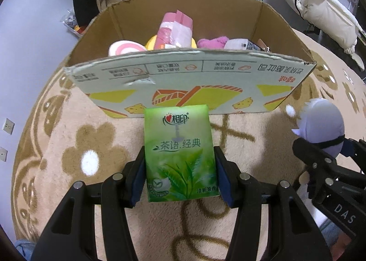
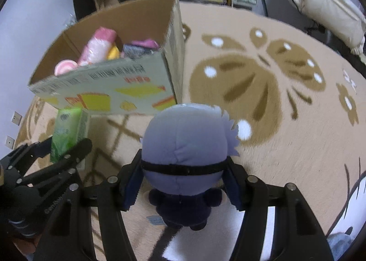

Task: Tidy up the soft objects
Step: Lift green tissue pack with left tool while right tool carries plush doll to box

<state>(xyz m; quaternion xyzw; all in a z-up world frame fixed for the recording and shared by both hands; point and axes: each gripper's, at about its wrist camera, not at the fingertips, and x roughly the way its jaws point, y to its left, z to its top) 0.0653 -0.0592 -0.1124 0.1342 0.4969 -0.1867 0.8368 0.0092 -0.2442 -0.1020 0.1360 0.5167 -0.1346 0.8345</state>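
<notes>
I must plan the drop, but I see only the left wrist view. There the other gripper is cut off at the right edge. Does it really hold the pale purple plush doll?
Observer: Yes. In the right wrist view the right gripper has its blue pads pressed on both sides of the pale purple plush doll, about at its black headband.
Operator: Does the doll have a body? I see only its head.
Observer: Yes, a small dark navy body hangs below the head, between the fingers.
Operator: What lies to the right of the open cardboard box?
Observer: Right of the open cardboard box, only the beige carpet with a brown butterfly pattern shows.
</notes>
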